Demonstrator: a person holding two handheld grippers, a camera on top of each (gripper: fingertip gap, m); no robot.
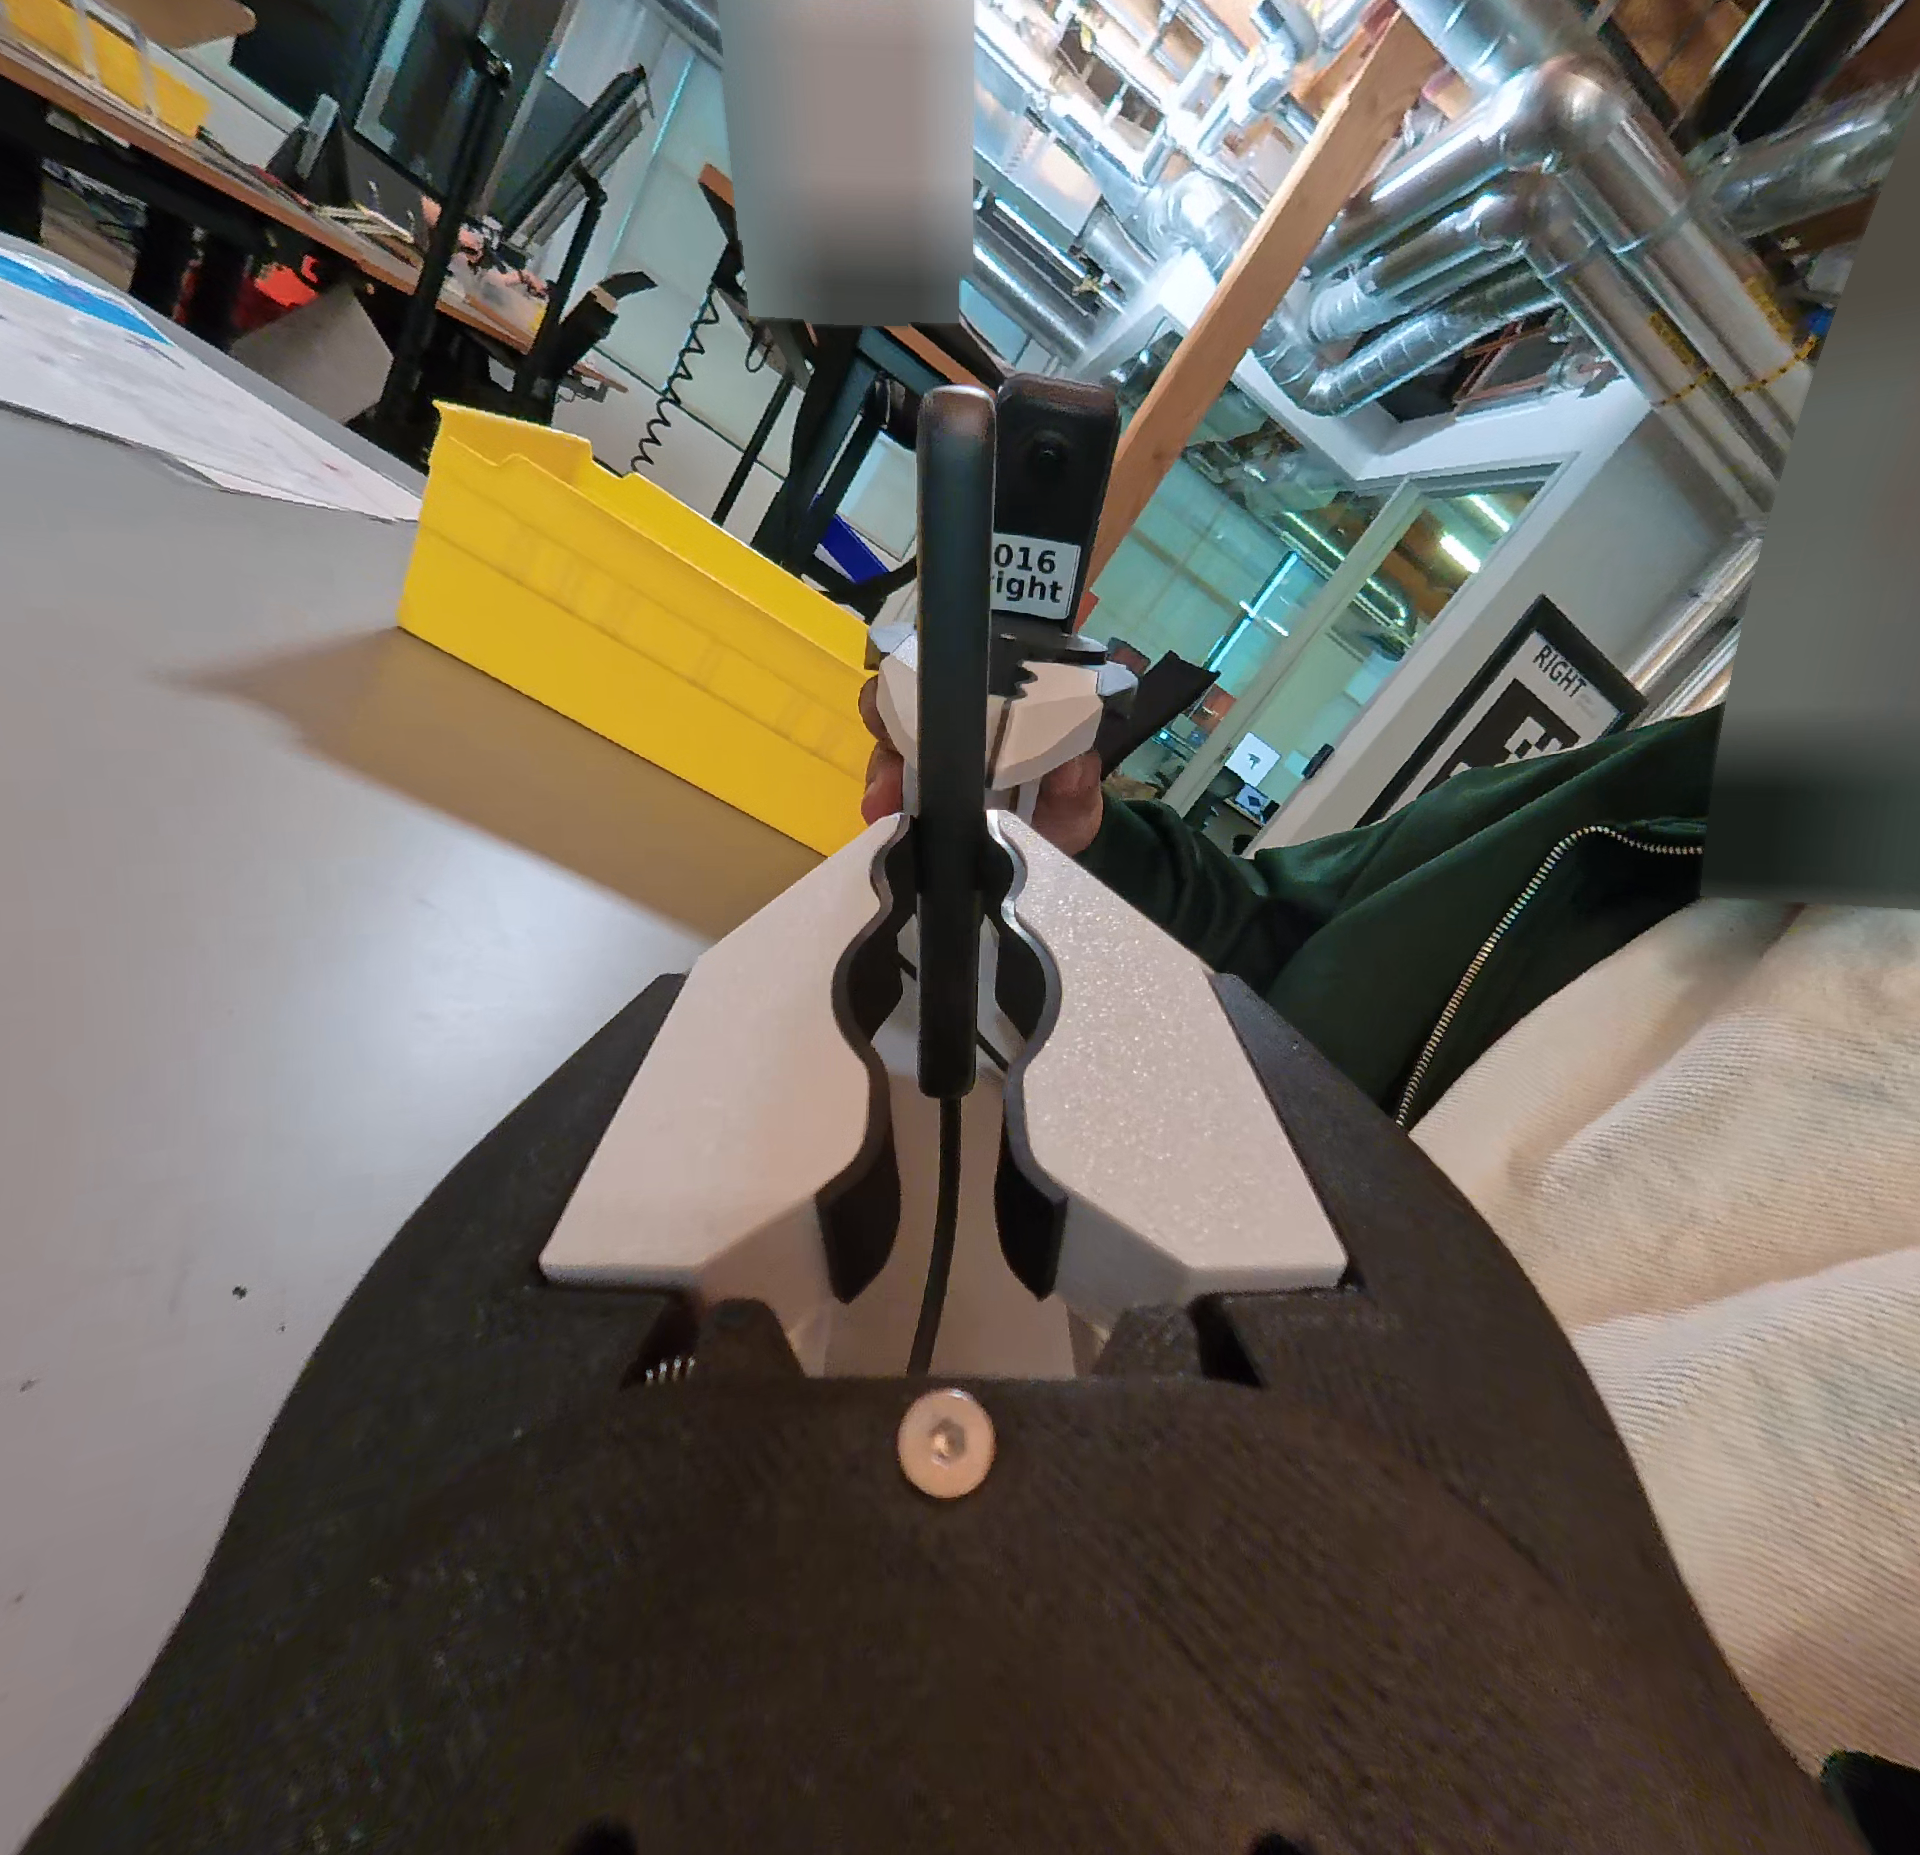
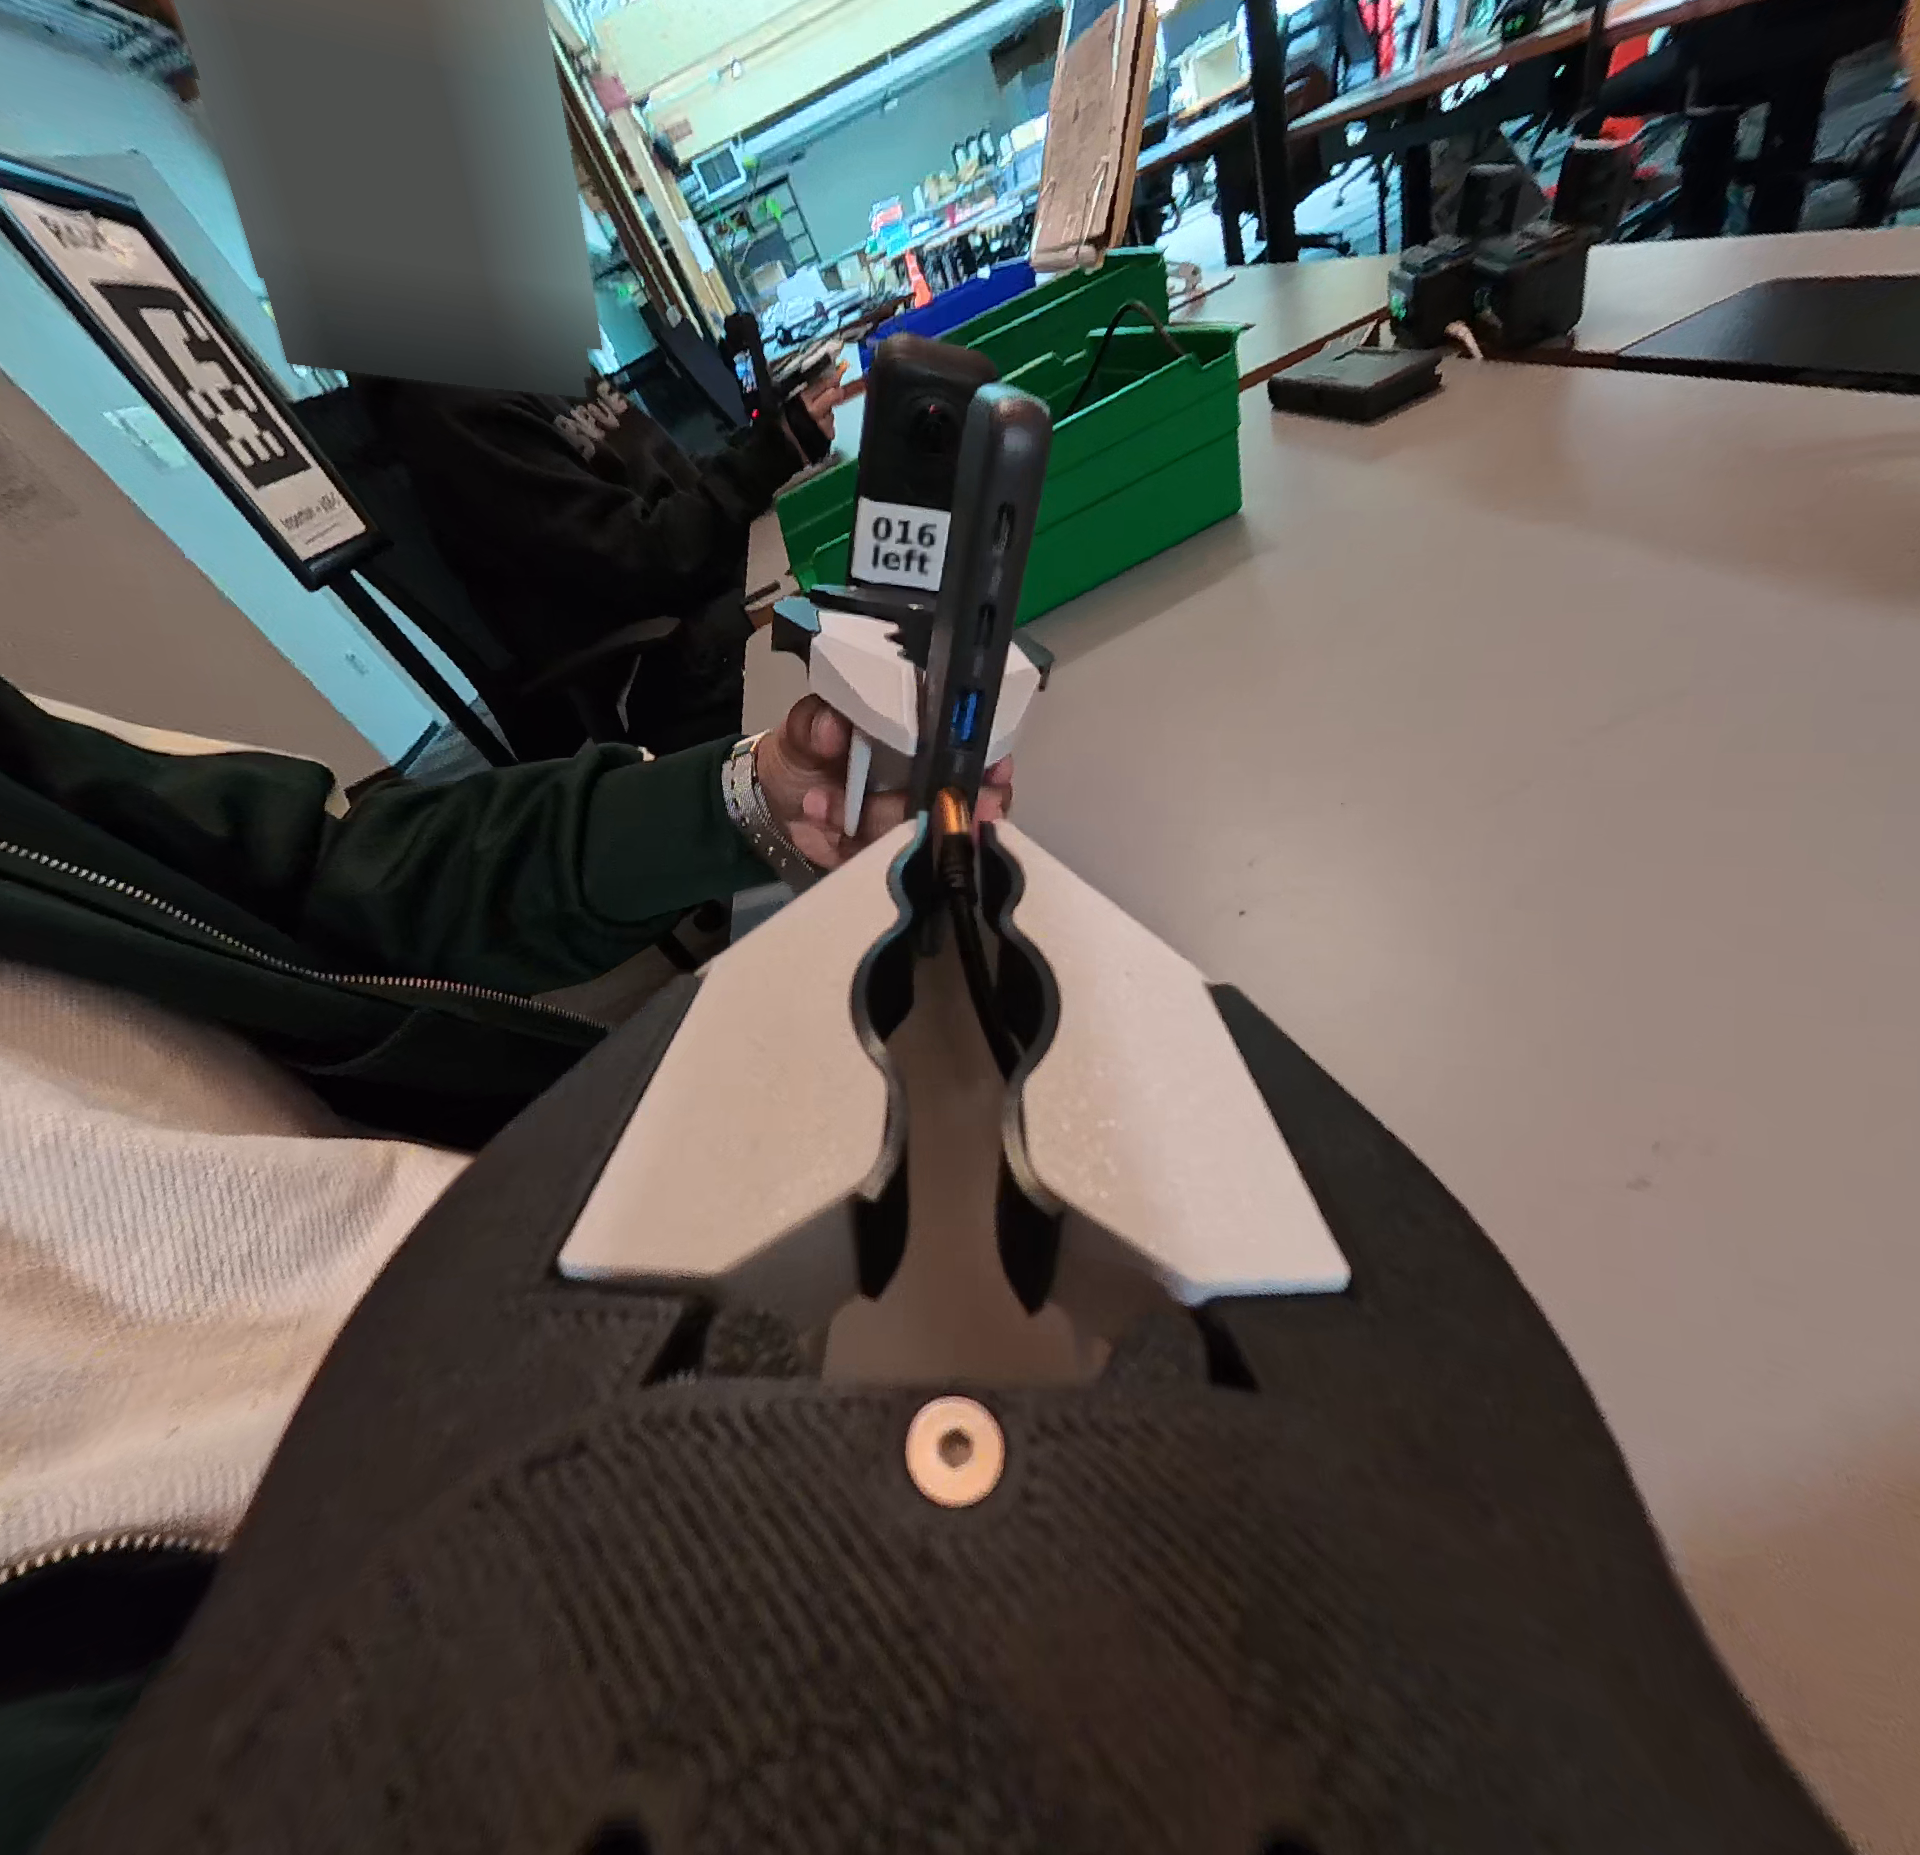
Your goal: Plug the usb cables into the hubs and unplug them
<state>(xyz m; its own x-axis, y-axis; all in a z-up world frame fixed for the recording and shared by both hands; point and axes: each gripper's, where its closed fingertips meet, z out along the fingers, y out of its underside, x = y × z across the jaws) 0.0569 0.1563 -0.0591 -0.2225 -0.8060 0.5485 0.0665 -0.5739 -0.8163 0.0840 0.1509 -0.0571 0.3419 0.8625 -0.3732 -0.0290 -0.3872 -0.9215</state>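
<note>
My left gripper (image 1: 951,844) is shut on a slim dark hub (image 1: 948,600) and holds it upright above the table; the hub's thin black lead (image 1: 935,1234) hangs down between the fingers. The right wrist view shows the hub's port side (image 2: 987,558), with a blue port (image 2: 966,710). My right gripper (image 2: 951,855) is shut on a black cable plug with a gold collar (image 2: 951,816), whose tip meets the hub's lowest port. I cannot tell how deep it sits. Each gripper faces the other: right (image 1: 1039,709), left (image 2: 873,688).
A yellow bin (image 1: 623,621) stands on the grey table (image 1: 260,974) behind the hub. A green bin (image 2: 1132,455) and a flat black box (image 2: 1351,382) lie on the table's far side. A seated person (image 2: 551,527) and a framed marker sign (image 2: 187,351) are at the left.
</note>
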